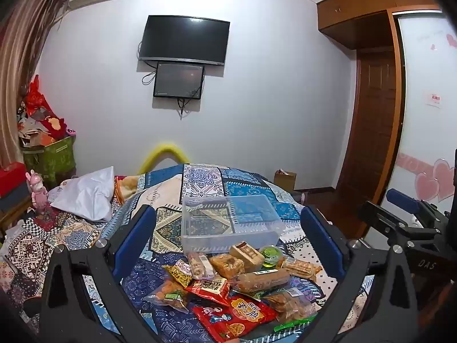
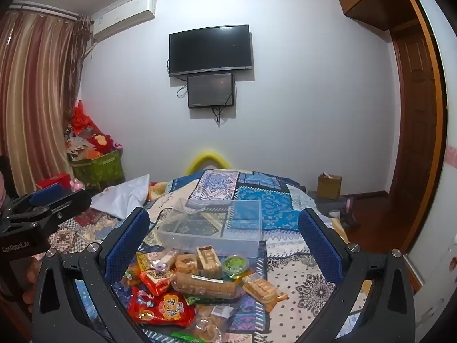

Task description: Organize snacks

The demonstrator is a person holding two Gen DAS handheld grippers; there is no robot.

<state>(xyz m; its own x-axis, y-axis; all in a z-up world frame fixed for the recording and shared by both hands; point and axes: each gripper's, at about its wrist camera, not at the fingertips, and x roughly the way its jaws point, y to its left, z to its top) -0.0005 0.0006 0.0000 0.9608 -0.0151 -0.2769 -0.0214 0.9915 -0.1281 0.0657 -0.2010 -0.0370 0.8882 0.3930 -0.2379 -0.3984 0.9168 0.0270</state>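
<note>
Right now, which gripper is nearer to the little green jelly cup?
Right, by a small margin. The green jelly cup sits roughly centred ahead of the right gripper. For the left gripper, the cup lies ahead but off toward its right side. Both grippers are open.

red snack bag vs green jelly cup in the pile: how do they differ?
The red snack bag is a flat, crinkled printed pouch at the near end of the pile; the green jelly cup is a small round rigid tub at the far end, close to the clear box. The bag is far larger. Both lie outside the box.
</note>
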